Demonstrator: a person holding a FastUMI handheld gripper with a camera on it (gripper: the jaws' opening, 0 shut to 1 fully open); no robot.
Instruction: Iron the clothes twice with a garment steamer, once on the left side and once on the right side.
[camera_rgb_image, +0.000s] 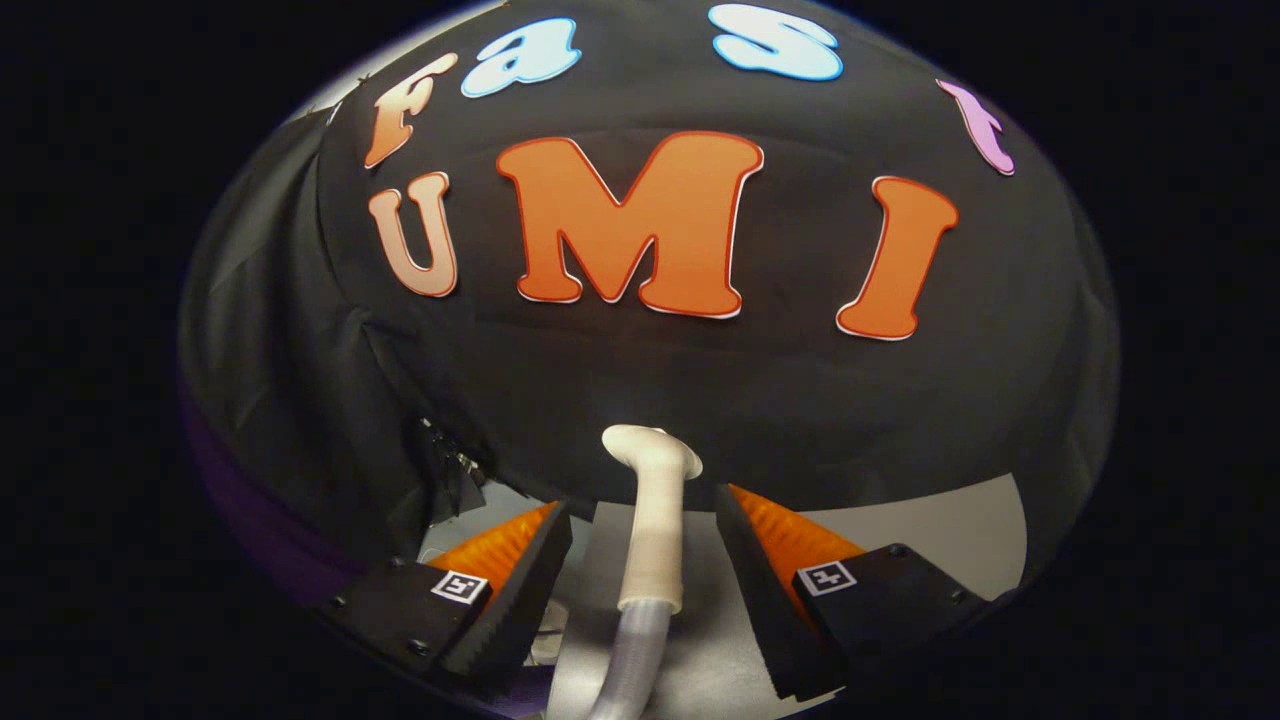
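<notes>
Between the fingers of the gripper (640, 560), toward 12 o'clock, the steamer (652, 520) stands untouched, its hose (625, 660) trailing toward 6. Jaws gape wide, holding nothing; both ironing passes seemingly remain.

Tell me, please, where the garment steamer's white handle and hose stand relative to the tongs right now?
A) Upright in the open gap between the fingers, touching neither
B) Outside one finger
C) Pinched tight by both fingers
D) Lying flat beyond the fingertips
A: the steamer handle rises upright midway in the tongs, with clear space to each finger, its ribbed hose trailing below.
</notes>
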